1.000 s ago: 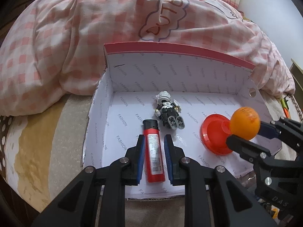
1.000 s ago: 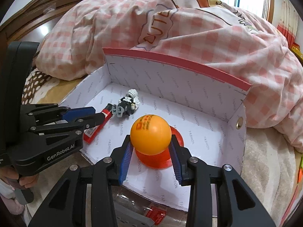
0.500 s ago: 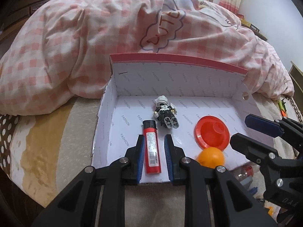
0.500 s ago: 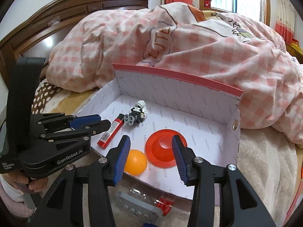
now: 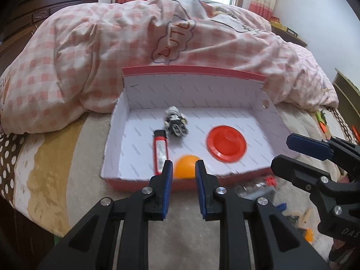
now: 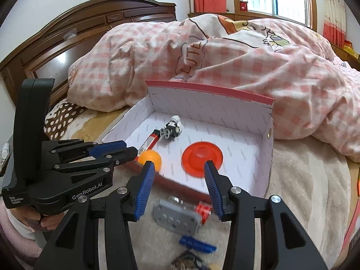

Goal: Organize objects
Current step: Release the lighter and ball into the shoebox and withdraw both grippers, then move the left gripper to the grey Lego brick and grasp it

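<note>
A white-lined box with a red rim [image 5: 191, 69] [image 6: 209, 90] lies on the bed. Inside it are an orange ball [image 5: 186, 168] [image 6: 150, 156] by the near wall, a red lighter [image 5: 160, 150] [image 6: 149, 141] just left of the ball, a red disc [image 5: 226, 144] [image 6: 201, 157] and a small grey toy robot [image 5: 176, 123] [image 6: 172, 128]. My left gripper [image 5: 184, 168] [image 6: 131, 149] hovers in front of the box, jaws a narrow gap apart with nothing between them. My right gripper [image 6: 178, 165] [image 5: 281, 153] hangs wider open and empty before the box's near wall.
A pink checked quilt [image 5: 112, 45] is piled behind and beside the box. On the beige cover in front of the box lie a grey block with a red piece [image 6: 177, 216] and a blue part [image 6: 198, 245]. A wooden headboard [image 6: 90, 33] stands at the left.
My right gripper let go of the orange ball, which dropped into the box and rolled left toward the lighter. Both grippers drew back and up; the lighter stayed lying in the box.
</note>
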